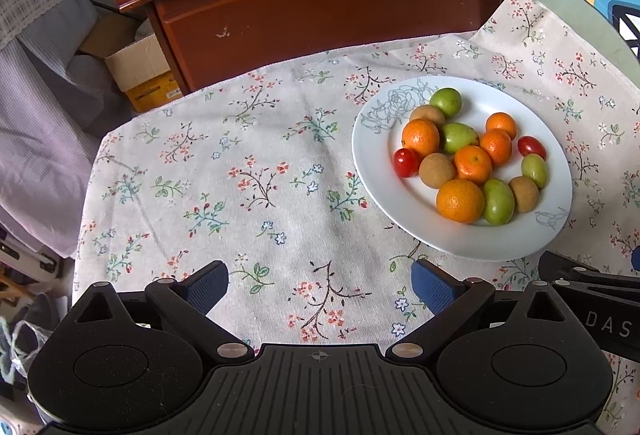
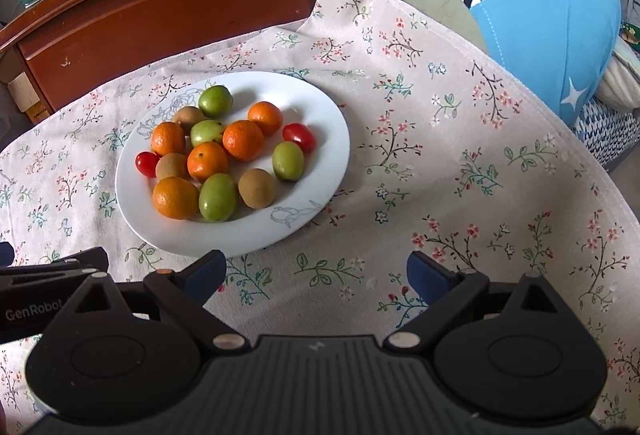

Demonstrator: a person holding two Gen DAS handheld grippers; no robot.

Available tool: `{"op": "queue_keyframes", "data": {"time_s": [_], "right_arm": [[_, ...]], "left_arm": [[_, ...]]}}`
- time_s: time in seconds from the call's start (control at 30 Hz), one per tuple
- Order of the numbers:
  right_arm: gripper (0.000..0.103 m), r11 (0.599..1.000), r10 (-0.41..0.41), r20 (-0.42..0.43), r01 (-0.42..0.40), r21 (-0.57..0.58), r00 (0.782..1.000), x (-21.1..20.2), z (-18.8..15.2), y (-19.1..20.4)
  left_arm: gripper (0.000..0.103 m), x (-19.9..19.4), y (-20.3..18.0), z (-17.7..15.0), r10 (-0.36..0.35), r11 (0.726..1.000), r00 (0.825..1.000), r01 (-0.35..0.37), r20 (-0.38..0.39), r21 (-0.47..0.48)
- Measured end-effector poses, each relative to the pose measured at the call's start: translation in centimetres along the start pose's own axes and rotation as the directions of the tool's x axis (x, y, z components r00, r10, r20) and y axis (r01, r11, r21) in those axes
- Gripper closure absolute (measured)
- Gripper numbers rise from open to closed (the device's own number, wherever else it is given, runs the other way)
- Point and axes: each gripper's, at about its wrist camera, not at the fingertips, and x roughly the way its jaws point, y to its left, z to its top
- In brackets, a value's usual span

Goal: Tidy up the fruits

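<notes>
Fruits [image 1: 472, 159] are heaped, kinds mixed, on white plate [image 1: 400, 211] | left gripper [image 1: 320, 283] and right gripper [image 2: 316, 273] are held spread, empty, short of plate | gathered already or awaiting sorting: undecided

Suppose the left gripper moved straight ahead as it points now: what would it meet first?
Probably only the floral tablecloth; the left gripper is open, and the plate of fruit sits right of its line, though depth is unclear.
</notes>
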Motion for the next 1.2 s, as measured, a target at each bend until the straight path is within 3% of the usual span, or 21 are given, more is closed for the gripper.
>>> {"op": "queue_keyframes", "data": {"time_s": [0.53, 0.83, 1.2], "right_arm": [[0.006, 0.999, 0.010, 0.011, -0.009, -0.048, 1.000, -1.2, -1.3, 1.0], [0.006, 0.993, 0.107, -0.010, -0.107, -0.053, 0.994, -1.5, -3.4, 0.7], [0.006, 0.973, 0.176, -0.005, -0.175, -0.150, 0.984, -2.0, -6.9, 2.7]], "left_arm": [[0.004, -1.1, 0.8, -1.7, 0.024, 1.000, 1.000, -0.024, -0.002, 0.017], [0.004, -2.3, 2.1, -3.5, 0.012, 1.000, 1.000, -0.012, -0.009, 0.010], [0.004, -4.2, 3.3, -5.1, -0.004, 1.000, 1.000, 0.004, 0.013, -0.004]]}}
